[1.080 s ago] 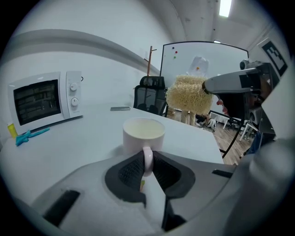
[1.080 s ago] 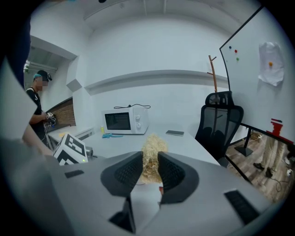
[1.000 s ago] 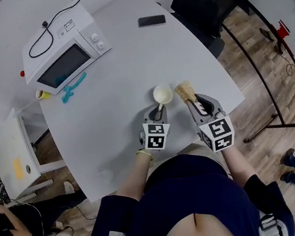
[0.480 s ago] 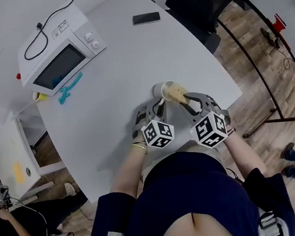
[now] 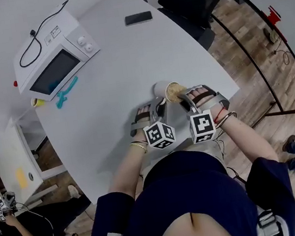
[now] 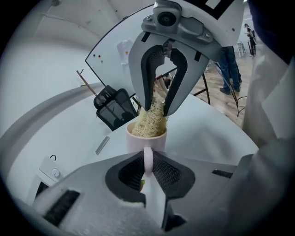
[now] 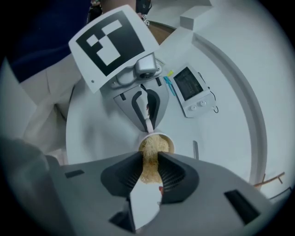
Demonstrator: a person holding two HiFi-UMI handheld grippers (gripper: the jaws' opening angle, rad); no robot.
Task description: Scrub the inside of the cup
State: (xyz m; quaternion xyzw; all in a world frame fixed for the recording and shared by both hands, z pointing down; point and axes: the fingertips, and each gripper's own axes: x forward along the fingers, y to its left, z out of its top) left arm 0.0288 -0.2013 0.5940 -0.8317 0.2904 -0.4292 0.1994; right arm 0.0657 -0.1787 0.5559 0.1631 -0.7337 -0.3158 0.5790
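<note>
straw-coloured loofah pinched by the right gripper has just entered the cup the left gripper clamps, so scrubbing can start.

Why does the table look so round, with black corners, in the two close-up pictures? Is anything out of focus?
Left gripper view: the wide-angle lens bows the table into an arc and blackens the corners; the cup and scrubber are sharp, the near foreground softer. Right gripper view: same bowing, the microwave small and tilted. Head view: soft, even light, weak shadows, no glare.
</note>
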